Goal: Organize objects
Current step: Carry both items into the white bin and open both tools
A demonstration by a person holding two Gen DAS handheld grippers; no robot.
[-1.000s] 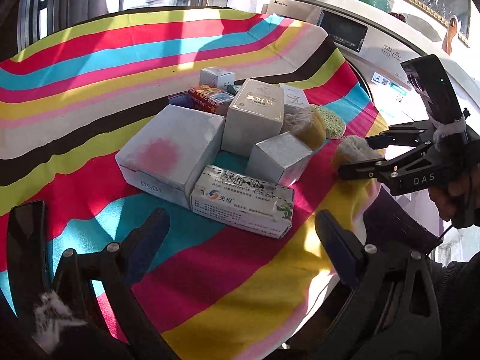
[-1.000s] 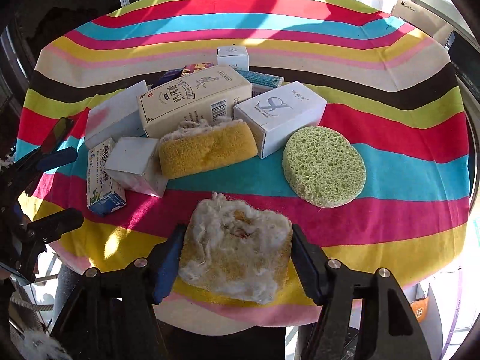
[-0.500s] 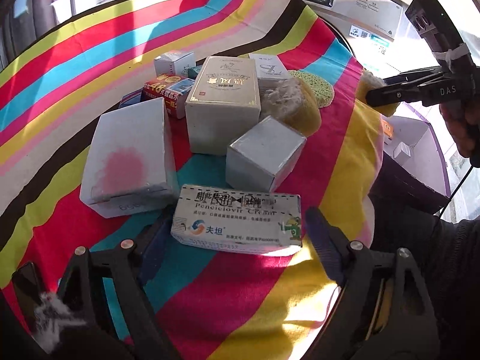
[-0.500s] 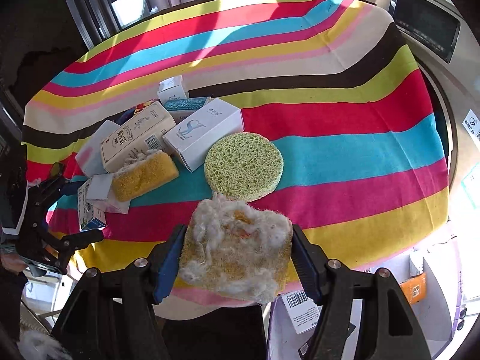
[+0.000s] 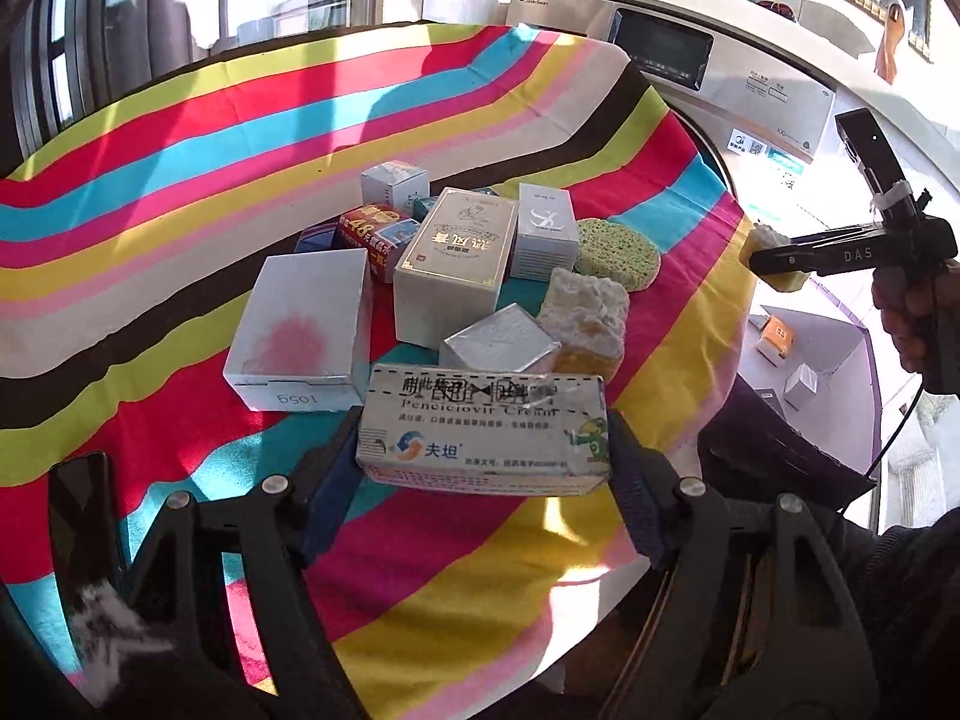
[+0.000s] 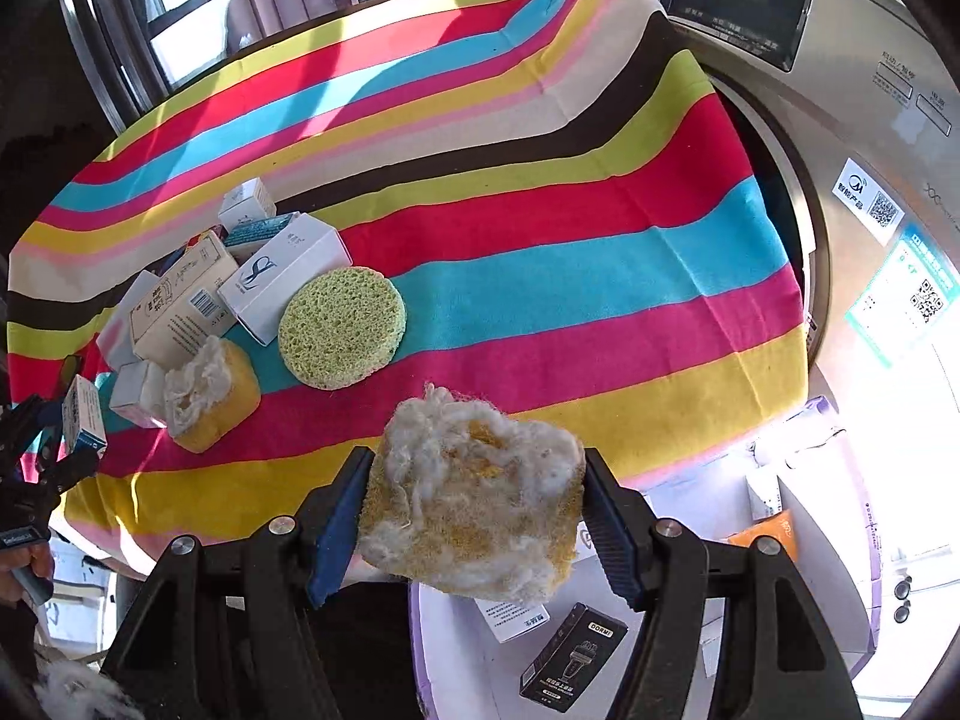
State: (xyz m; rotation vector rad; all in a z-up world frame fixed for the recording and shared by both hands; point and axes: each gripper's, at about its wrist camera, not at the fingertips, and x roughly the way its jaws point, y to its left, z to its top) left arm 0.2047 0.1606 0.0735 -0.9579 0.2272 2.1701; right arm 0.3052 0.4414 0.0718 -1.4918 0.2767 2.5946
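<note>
The left gripper [image 5: 483, 450] is closing, its pads against both ends of the cream box [image 5: 483, 429], which sits crosswise between them, raised above the striped cloth [image 5: 180, 138]; the other boxes cluster at its twelve o'clock. The right gripper [image 6: 474, 516] pinches a frayed yellow sponge [image 6: 474, 510] just past the cloth's edge, above a white bin [image 6: 456, 648] at six o'clock; a round green sponge [image 6: 342, 327] lies at ten o'clock.

Rainbow-striped cloth [image 6: 540, 192] on the table, pale green round sponge [image 6: 342, 327], yellow sponge with white fuzz [image 6: 474, 498], white cream box with blue logo [image 5: 483, 429], black claws
</note>
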